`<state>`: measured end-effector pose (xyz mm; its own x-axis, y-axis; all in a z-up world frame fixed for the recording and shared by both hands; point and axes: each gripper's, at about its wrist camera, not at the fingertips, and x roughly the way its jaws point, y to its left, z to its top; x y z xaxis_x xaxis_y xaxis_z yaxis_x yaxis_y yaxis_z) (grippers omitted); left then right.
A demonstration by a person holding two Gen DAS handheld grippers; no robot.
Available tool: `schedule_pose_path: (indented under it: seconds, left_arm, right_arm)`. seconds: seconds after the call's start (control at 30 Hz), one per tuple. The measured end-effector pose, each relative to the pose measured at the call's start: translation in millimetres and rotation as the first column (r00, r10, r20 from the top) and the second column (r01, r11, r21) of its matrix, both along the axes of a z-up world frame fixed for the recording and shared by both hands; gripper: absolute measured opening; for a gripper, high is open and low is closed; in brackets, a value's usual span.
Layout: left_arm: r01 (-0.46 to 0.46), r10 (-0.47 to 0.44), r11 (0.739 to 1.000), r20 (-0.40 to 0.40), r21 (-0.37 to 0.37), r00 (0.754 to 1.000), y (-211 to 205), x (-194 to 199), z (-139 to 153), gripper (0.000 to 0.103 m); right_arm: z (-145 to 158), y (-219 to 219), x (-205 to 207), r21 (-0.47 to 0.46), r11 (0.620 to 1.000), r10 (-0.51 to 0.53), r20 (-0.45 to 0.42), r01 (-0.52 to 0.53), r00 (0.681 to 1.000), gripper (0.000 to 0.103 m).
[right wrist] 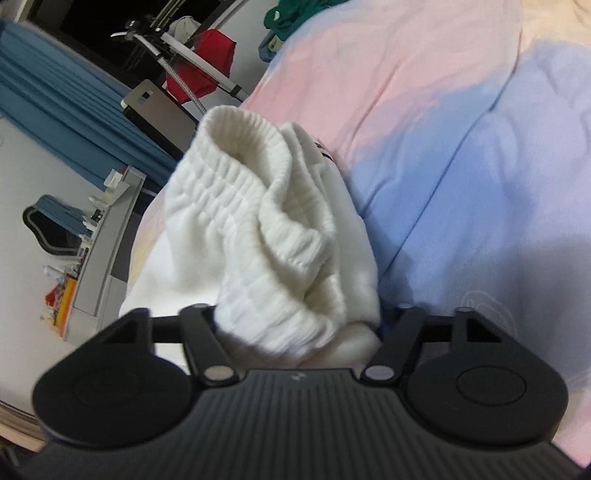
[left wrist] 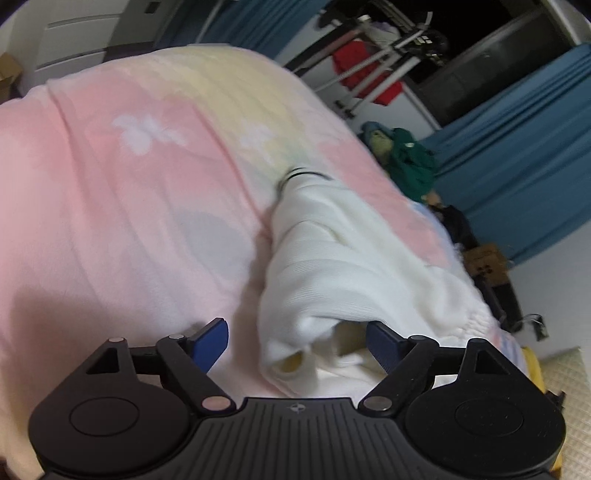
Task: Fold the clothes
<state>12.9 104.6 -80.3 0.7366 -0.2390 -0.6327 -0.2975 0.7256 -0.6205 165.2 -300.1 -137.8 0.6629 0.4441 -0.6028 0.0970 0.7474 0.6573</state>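
Observation:
White knit pants (left wrist: 332, 254) lie on a pink, yellow and blue bed cover (left wrist: 110, 192), one leg ending in a black-striped cuff (left wrist: 299, 175). My left gripper (left wrist: 297, 343) is open, its blue pads either side of a bunched fold of the pants without closing on it. In the right wrist view the ribbed elastic waistband (right wrist: 243, 206) is bunched up and draped over my right gripper (right wrist: 299, 325). Its fingers are hidden under the cloth. The linkage stands partly closed, as if it holds the waistband.
A heap of green clothes (left wrist: 410, 162) lies at the bed's far edge, also in the right wrist view (right wrist: 295, 14). A drying rack with a red garment (left wrist: 369, 74), blue curtains (left wrist: 517, 147) and a cluttered grey desk (right wrist: 99, 243) stand beyond the bed.

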Motion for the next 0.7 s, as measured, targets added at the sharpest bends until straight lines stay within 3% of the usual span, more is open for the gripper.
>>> schedule_pose_path:
  seconds: [0.1, 0.17, 0.23, 0.4, 0.47, 0.57, 0.7]
  left_arm:
    - [0.026, -0.023, 0.998, 0.044, -0.058, 0.999, 6.2, 1.7, 2.5, 0.097]
    - [0.039, -0.031, 0.994, 0.082, -0.104, 0.996, 9.7, 1.3, 5.3, 0.097]
    - [0.049, -0.038, 0.995, 0.115, -0.092, 0.993, 9.8, 3.7, 8.4, 0.101]
    - [0.011, -0.005, 0.997, 0.062, -0.083, 0.998, 18.0, 36.7, -3.8, 0.102]
    - [-0.017, 0.02, 0.993, 0.024, -0.117, 1.0, 23.7, 49.9, -15.2, 0.102]
    - [-0.007, 0.003, 0.974, -0.022, -0.226, 1.0, 31.1, 62.8, -35.9, 0.101]
    - [0.027, -0.031, 0.968, -0.012, -0.249, 0.999, 27.1, 68.3, -43.3, 0.1]
  right_arm:
    - [7.9, 2.7, -4.0, -0.014, 1.0, -0.014, 0.023, 0.014, 1.0, 0.057]
    - [11.4, 5.5, -6.5, -0.028, 0.999, -0.015, 0.035, 0.016, 0.999, 0.057]
    - [13.6, 6.8, -6.9, -0.038, 0.999, -0.02, 0.04, 0.022, 0.999, 0.056]
    - [15.2, 10.8, -4.7, -0.041, 0.998, -0.036, 0.042, 0.037, 0.998, 0.056]
    - [13.8, 10.9, -3.2, -0.035, 0.999, -0.037, 0.042, 0.039, 0.998, 0.056]
    - [10.5, 7.9, -2.9, -0.023, 0.999, -0.039, 0.04, 0.04, 0.998, 0.056]
    - [10.8, 8.2, -3.3, -0.029, 0.999, -0.033, 0.044, 0.035, 0.998, 0.056]
